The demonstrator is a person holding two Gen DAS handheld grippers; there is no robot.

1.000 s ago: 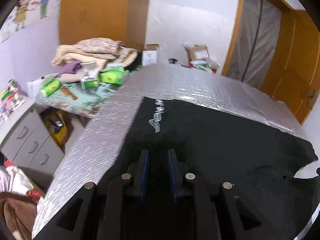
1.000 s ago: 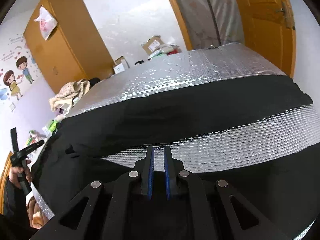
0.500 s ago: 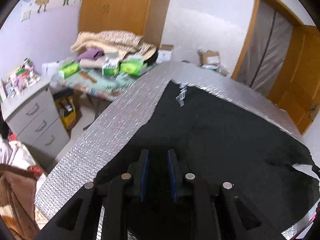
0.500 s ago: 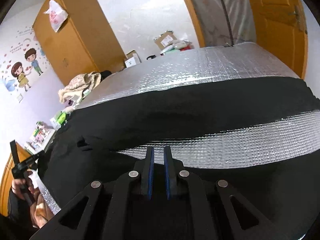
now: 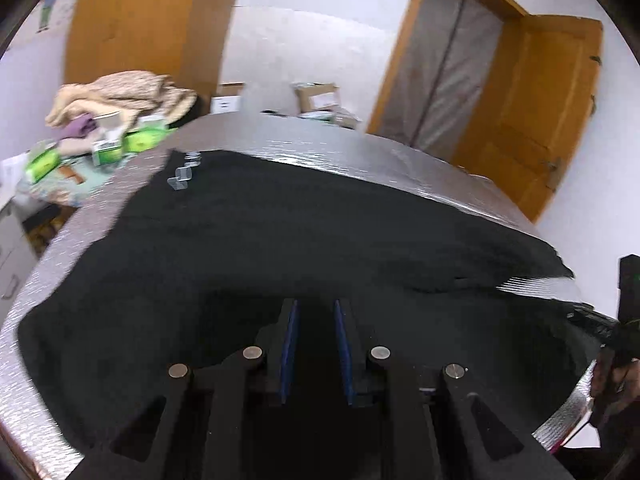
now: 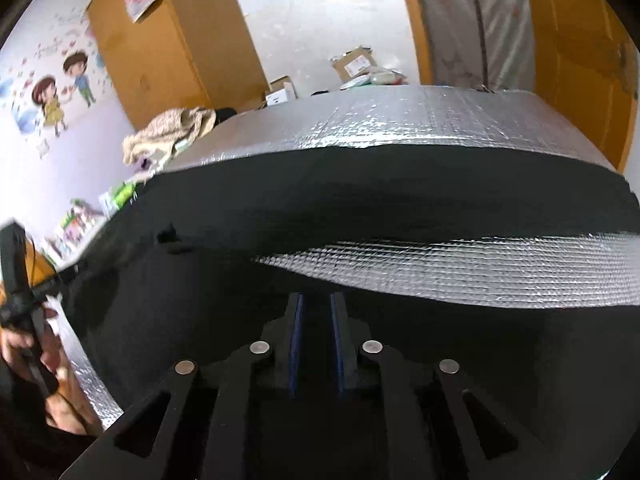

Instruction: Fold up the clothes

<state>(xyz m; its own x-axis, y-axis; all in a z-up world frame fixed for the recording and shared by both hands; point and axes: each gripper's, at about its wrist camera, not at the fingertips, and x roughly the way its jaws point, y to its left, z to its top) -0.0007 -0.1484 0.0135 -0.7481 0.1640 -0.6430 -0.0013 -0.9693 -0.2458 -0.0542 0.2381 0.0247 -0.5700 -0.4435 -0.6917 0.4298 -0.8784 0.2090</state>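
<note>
A black garment lies spread on the silver foil-covered table. A strip of clear stickers sits near its far left corner. My left gripper hovers low over the garment's near part, its blue pads apart with only dark cloth showing behind the gap. In the right wrist view the garment runs as a black band across the table, with a bare silver strip in front of it. My right gripper is over the black cloth near the strip. Its jaws are opening, and nothing shows pinched between them.
A side table at the far left holds green tissue packs and a heap of beige blankets. Behind stand a wooden wardrobe, cardboard boxes and an orange door. Grey drawers stand left of the table.
The left gripper has swept sideways over the garment, and its view has swung toward the door. The right gripper's pads stand a little wider apart, and its view has rolled slightly.
</note>
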